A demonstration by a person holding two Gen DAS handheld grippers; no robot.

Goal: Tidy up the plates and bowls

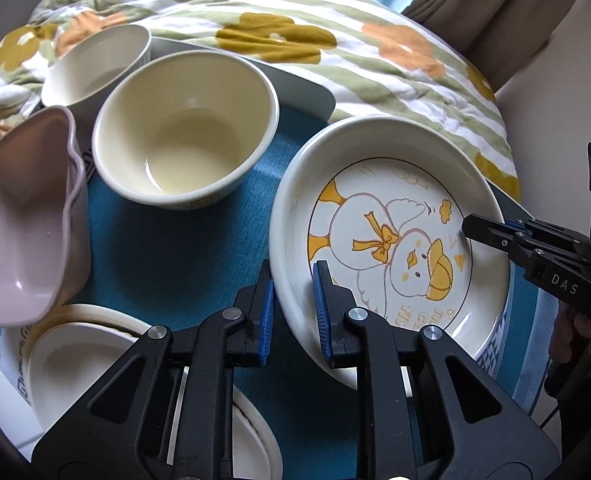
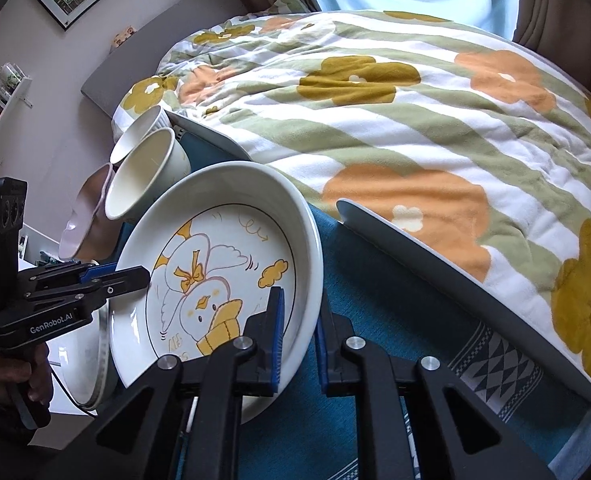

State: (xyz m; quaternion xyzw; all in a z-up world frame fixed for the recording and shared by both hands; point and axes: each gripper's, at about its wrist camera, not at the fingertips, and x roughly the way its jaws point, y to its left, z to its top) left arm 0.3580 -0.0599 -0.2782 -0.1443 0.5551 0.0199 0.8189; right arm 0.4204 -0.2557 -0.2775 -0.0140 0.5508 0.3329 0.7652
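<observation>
A white deep plate with a yellow duck drawing (image 1: 391,240) is held tilted above a teal cloth (image 1: 175,248). My left gripper (image 1: 293,300) is shut on its near-left rim. My right gripper (image 2: 299,336) is shut on the opposite rim of the duck plate (image 2: 223,280); it also shows in the left wrist view (image 1: 495,236). A cream bowl (image 1: 183,128), a white ribbed bowl (image 1: 95,64) and a pink wavy bowl (image 1: 23,216) stand at the left. Stacked white dishes (image 1: 79,348) lie below my left gripper.
A grey tray rim (image 2: 455,280) borders the teal cloth on the right. A flowered striped blanket (image 2: 415,120) covers the bed behind. The left gripper and the hand holding it show in the right wrist view (image 2: 55,292).
</observation>
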